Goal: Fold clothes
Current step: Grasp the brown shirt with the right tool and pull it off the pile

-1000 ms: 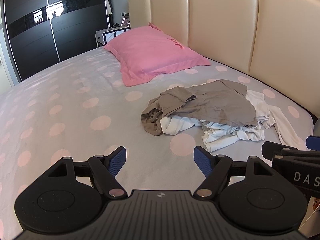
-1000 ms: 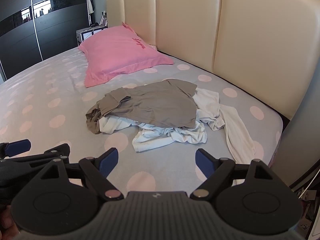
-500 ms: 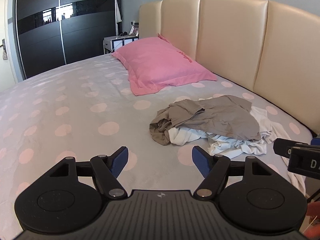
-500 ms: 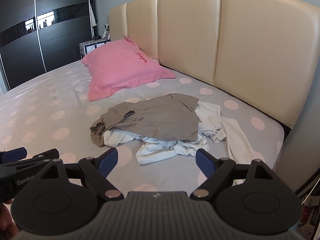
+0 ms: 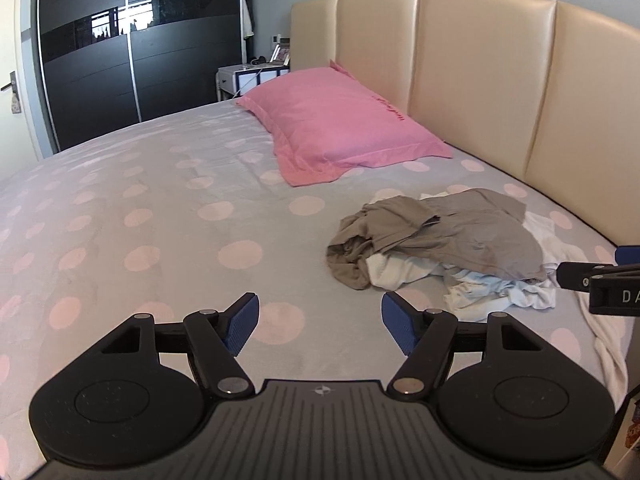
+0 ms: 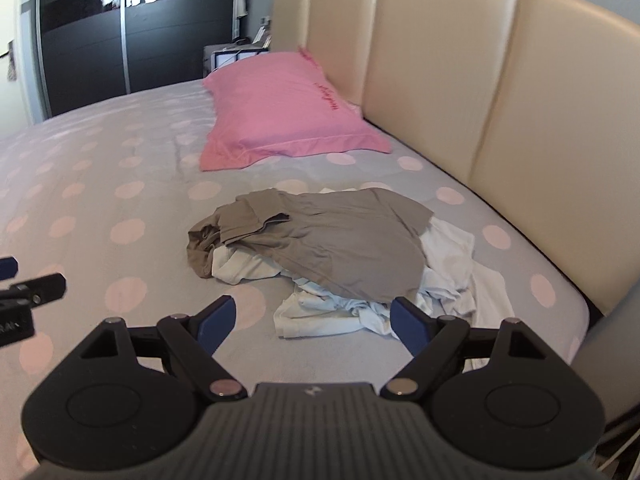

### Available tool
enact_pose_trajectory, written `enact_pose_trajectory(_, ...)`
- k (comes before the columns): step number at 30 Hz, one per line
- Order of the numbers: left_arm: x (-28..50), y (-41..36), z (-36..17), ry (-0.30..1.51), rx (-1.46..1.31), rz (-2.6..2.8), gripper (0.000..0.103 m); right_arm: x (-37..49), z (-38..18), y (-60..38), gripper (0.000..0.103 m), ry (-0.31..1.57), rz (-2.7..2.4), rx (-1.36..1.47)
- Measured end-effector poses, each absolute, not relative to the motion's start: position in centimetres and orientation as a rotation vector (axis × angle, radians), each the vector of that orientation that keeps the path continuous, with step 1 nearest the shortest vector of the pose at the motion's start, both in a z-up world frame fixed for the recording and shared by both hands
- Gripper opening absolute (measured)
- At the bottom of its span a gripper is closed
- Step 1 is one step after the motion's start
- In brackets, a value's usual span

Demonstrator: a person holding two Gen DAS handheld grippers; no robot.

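Both tongs, left (image 5: 319, 322) and right (image 6: 310, 318), have pulled back, wide open and empty, pink pillow (image 6: 280, 108) beyond the clothes pile (image 6: 332, 252).

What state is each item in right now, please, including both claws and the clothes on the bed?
Left claw: open, empty, above the bedsheet.
Right claw: open, empty, just short of the pile.
Taupe shirt: crumpled, unfolded, lying on top of the white clothes.
White clothes: bunched and unfolded beneath the shirt.
Pink pillow: lying flat by the headboard.
Wardrobe doors: shut.
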State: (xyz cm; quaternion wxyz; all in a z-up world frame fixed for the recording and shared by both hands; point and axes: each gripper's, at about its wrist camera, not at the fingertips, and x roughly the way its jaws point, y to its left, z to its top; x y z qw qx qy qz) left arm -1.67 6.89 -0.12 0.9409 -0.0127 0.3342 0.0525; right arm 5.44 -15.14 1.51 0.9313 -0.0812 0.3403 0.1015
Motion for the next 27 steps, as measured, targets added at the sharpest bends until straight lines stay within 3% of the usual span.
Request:
enact_pose_trajectory(11, 1.6, 9.1, -3.8, 0.779, 0.012, 0.159, 0.067, 13.8, -4.4, -14.3, 0.082, 0.743, 0.216, -0.284)
enact_pose_trajectory(18, 4.3, 9.5, -7.4, 0.862, 0.025, 0.153, 0.067, 18.4, -8.9, -14.5, 0.074, 0.790, 0.183, -0.321)
enact_pose_trajectory(24, 5.7, 9.8, -9.0, 0.892, 0.011, 0.145, 0.067, 20.7, -10.5, -14.4, 0.041, 0.827, 0.120, -0.339)
enact_pose_trajectory(26, 5.7, 9.9, -9.2, 0.896, 0.013, 0.143, 0.067, 20.7, -10.4, -14.4, 0.021, 0.824, 0.109, -0.343)
enact_pose_trajectory(27, 5.7, 9.9, -9.2, 0.896, 0.015, 0.142, 0.067, 20.6, -10.2, -14.4, 0.019, 0.825, 0.108, -0.335)
